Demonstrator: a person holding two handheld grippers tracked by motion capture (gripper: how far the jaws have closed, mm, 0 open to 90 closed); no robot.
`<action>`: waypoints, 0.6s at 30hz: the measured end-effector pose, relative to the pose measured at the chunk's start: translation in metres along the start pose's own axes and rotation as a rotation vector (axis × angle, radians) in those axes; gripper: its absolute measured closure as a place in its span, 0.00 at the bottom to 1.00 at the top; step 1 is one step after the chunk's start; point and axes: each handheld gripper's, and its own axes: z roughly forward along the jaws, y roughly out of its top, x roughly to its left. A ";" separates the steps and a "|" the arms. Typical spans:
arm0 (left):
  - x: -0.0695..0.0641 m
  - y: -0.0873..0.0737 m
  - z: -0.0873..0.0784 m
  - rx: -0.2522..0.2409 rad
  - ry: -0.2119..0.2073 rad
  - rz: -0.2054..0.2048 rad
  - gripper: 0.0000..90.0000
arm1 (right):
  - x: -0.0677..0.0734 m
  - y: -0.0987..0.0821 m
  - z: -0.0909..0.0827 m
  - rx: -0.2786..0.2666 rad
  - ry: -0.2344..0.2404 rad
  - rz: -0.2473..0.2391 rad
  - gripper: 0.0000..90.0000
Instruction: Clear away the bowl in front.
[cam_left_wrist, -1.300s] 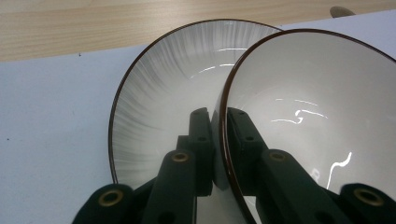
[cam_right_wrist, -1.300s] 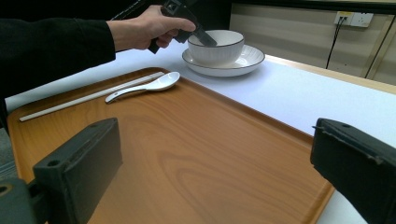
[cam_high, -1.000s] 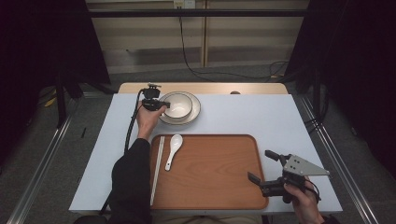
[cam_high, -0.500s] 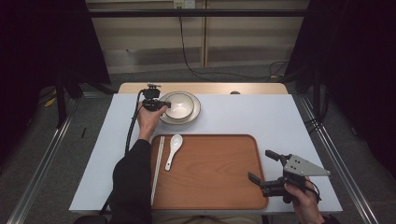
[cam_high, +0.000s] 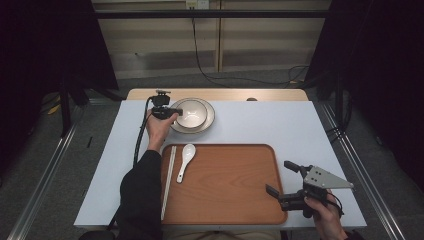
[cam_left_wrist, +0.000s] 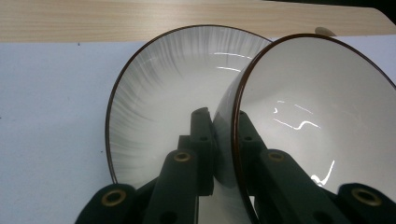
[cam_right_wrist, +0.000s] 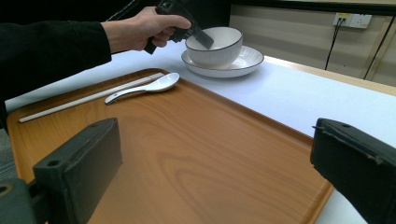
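Observation:
A white bowl (cam_high: 191, 112) with a dark rim stands on a white plate (cam_high: 208, 120) at the far side of the white table. My left gripper (cam_high: 170, 111) is shut on the bowl's left rim. In the left gripper view one jaw lies inside the bowl (cam_left_wrist: 317, 116), the other outside against its wall, over the plate (cam_left_wrist: 159, 102). The right gripper view shows that left gripper (cam_right_wrist: 200, 36) pinching the bowl (cam_right_wrist: 217, 46). My right gripper (cam_high: 278, 176) stands open over the wooden tray's (cam_high: 225, 200) right edge, nothing between its jaws.
A white spoon (cam_high: 184, 161) and a pair of pale chopsticks (cam_high: 167, 182) lie on the tray's left part. The left forearm in a black sleeve (cam_high: 140, 195) crosses the table's left side. A wooden strip (cam_high: 280, 94) runs along the table's far edge.

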 end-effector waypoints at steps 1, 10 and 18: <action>0.001 0.000 0.000 -0.006 0.003 -0.007 0.91 | 0.000 0.000 0.000 0.000 0.000 -0.001 0.02; 0.003 0.001 -0.008 -0.019 0.007 -0.024 0.91 | 0.000 0.000 0.000 0.001 -0.003 -0.002 0.02; 0.000 0.003 -0.021 -0.033 -0.007 0.007 0.91 | 0.001 0.000 0.000 -0.003 -0.014 -0.002 0.02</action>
